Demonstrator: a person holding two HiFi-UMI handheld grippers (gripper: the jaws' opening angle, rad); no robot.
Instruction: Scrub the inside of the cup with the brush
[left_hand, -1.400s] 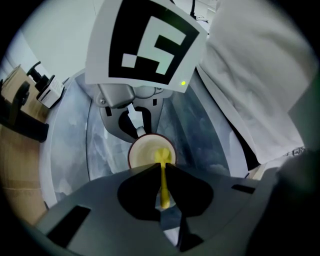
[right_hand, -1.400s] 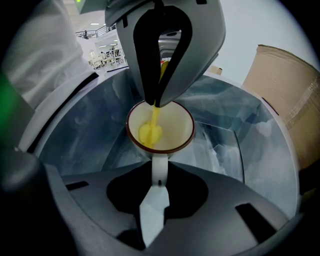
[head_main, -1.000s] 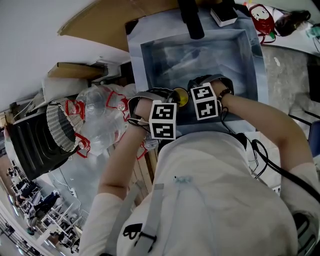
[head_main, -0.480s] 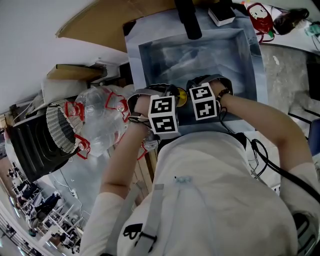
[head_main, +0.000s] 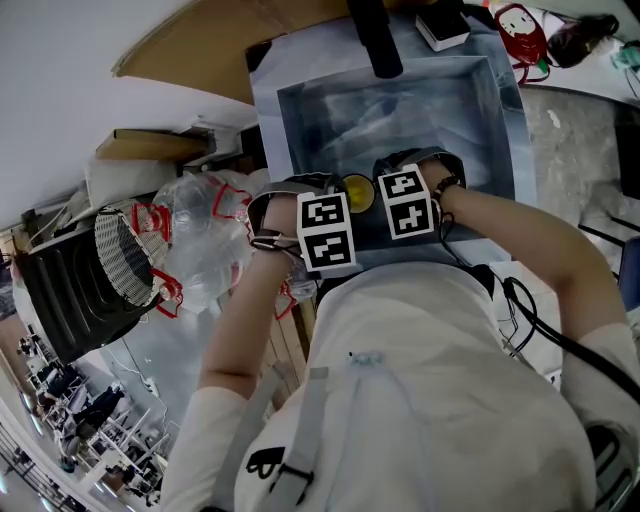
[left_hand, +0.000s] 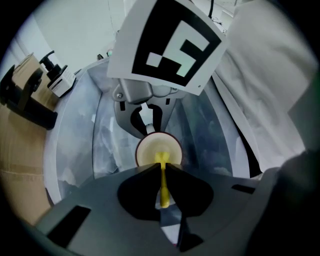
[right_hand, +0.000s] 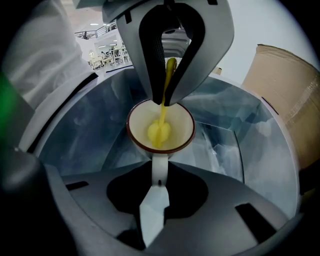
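Both your grips are hidden overhead; closer views show left gripper (left_hand: 161, 169) clamping the brush (left_hand: 163, 187), right gripper (right_hand: 159, 175) pinching the cup (right_hand: 181, 131) handle.

From overhead we look steeply down past the shoulders into the sink (head_main: 470, 110), from fairly far. The cameras on the left tongs (left_hand: 161, 169) and right tongs (right_hand: 159, 170) face each other at close range, sharing the cup (right_hand: 182, 131) and brush (left_hand: 162, 186). Overhead, the cup seems only a yellow spot.
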